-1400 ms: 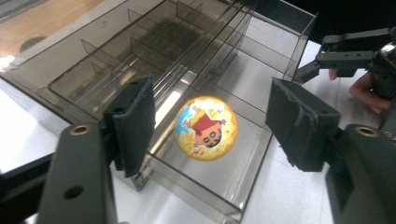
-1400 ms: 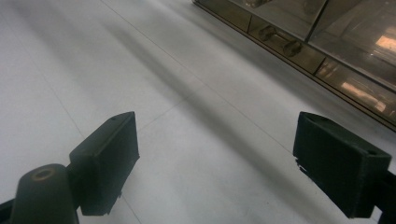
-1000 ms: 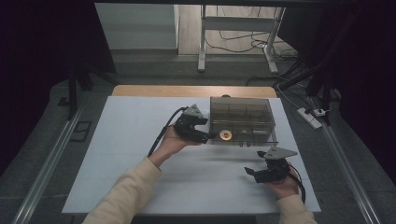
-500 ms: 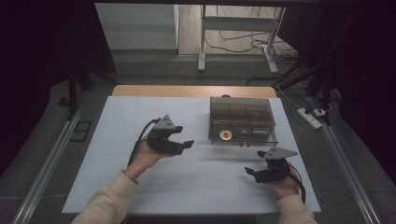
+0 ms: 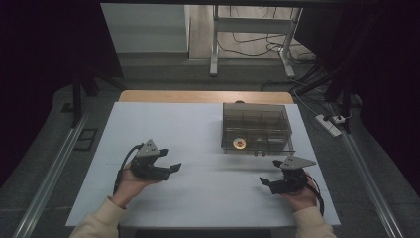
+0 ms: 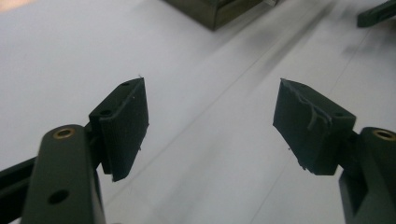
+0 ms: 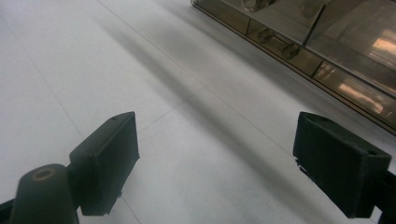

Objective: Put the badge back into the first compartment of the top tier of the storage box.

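A clear, smoke-tinted compartment box (image 5: 255, 128) stands on the white table at the back right, with a small orange-and-white round piece (image 5: 239, 144) in a front cell. My left gripper (image 5: 171, 159) hovers over the table's left half, far left of the box. Its jaws have been opening a little and stand open, with nothing between them (image 6: 210, 107). My right gripper (image 5: 270, 172) is held just in front of the box, open and empty (image 7: 215, 135). The box's front wall (image 7: 299, 46) lies ahead of it.
The white sheet (image 5: 198, 134) covers most of the table, and a wooden strip (image 5: 198, 96) shows at the far edge. A corner of the box (image 6: 215, 11) and the other gripper's jaw (image 6: 378, 11) show at the top of the left gripper view. A power strip (image 5: 329, 124) lies on the floor to the right.
The left hand has drawn its gripper away from the box, leftward and toward the near edge, sinking a little. The right hand and the box have kept still.
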